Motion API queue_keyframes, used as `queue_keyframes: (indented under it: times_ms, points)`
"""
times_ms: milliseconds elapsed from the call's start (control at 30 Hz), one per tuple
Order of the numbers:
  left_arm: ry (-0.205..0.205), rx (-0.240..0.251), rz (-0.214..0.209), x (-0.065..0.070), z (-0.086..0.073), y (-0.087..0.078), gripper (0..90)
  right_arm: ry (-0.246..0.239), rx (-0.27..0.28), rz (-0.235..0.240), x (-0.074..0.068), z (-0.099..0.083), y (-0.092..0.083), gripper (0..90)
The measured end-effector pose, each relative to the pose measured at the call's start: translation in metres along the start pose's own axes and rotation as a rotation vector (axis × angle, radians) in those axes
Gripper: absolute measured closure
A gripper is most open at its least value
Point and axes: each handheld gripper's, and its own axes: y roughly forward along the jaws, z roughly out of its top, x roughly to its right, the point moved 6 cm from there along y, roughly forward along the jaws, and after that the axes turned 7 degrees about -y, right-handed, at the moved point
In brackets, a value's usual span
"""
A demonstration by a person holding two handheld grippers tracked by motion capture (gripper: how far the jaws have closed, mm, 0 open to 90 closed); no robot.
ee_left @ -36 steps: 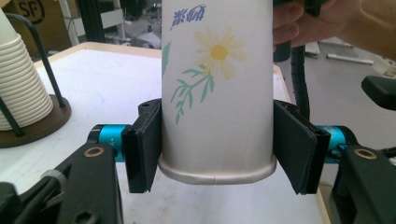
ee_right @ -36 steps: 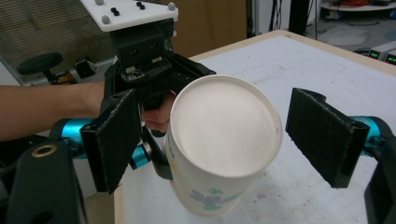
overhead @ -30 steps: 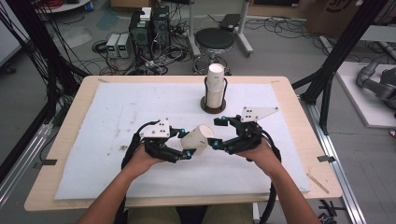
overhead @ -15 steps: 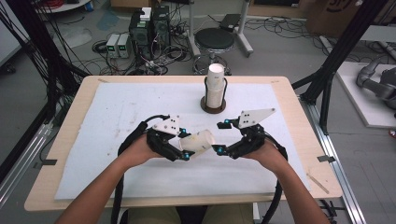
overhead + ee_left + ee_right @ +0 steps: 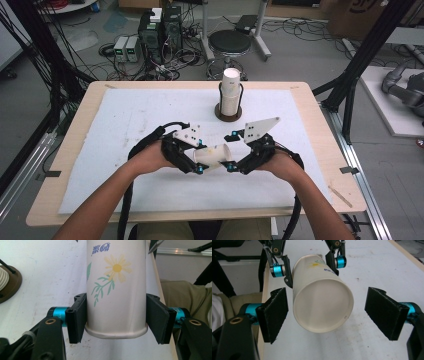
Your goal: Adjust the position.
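Cup [image 5: 212, 155] sits clamped in your left tongs [image 5: 196, 161] near the cup stack [image 5: 230, 95], while your right tongs [image 5: 231, 165] gape around its mouth, handover unfinished.

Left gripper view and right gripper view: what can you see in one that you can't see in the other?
Only the left gripper view shows the cup's yellow flower full on, with green leaves, blue print, and the left tongs squeezing the cup near its rim. Only the right gripper view shows the cup's plain flat bottom, and the right tongs standing open around it, pads not touching. Both show the same paper cup held on its side over the white table cover.
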Motion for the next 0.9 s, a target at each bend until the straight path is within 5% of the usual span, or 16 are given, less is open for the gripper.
queue_keyframes:
  times_ms: [333,467,633,900]
  points:
    - [0.001,0.000,-0.030,0.002,-0.004,0.003,36.3,-0.051,-0.049,0.083,-0.006,-0.002,0.010,36.0]
    - [-0.041,0.112,0.000,-0.001,-0.004,0.000,15.1,-0.042,-0.062,0.102,-0.006,-0.005,0.010,36.8]
    - [-0.093,0.237,-0.003,-0.001,-0.012,-0.007,14.6,-0.019,-0.030,0.088,-0.004,-0.006,0.003,36.8]
    - [-0.193,0.357,0.005,-0.003,-0.027,-0.012,14.8,0.020,0.001,0.062,-0.003,-0.013,-0.004,37.7]
